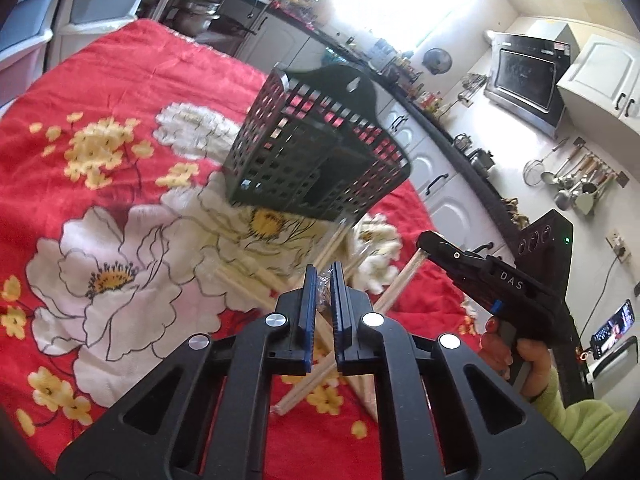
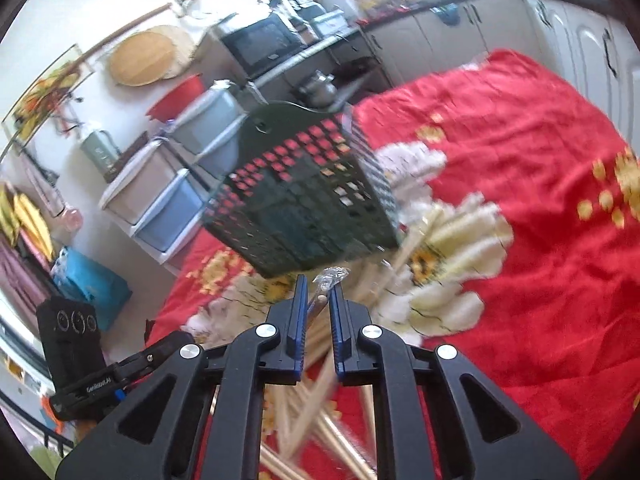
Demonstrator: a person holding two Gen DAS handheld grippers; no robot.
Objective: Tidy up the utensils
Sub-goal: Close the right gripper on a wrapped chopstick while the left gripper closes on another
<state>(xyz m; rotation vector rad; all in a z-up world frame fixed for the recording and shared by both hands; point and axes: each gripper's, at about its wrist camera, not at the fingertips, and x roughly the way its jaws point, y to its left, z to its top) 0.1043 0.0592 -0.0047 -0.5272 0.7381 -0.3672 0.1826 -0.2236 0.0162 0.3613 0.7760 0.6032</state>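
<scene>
Right wrist view shows my right tongs [image 2: 317,292] pinching one wrapped stick [image 2: 326,286]. Its crinkly clear wrap pokes out past the tips. The two blue pads are close together with the stick between them. The stick's long side runs along my tongs, from down by the handles up to the tips, and its wrapped end points at the black basket [image 2: 304,200] just ahead.

The basket has holes all over. It stands on the red flower cloth [image 2: 520,160], right in front of both tongs. It looks tipped in this view, but the lens bends things, so I cannot be sure.

Left wrist view shows my left tongs [image 1: 321,284] with pads nearly together too. Something crinkly and a stick sit between them, but I cannot tell if they squeeze it or if it only lies behind. More sticks [image 1: 256,280] lie crossed on the cloth under and in front of these tongs, pointing many ways. A second pile [image 2: 320,432] lies under my right tongs.

I think I am in the middle of the job. One stick is picked up and not yet in the basket. Next I must lift it above the basket's open top, tip it to stand up, and let go.
</scene>
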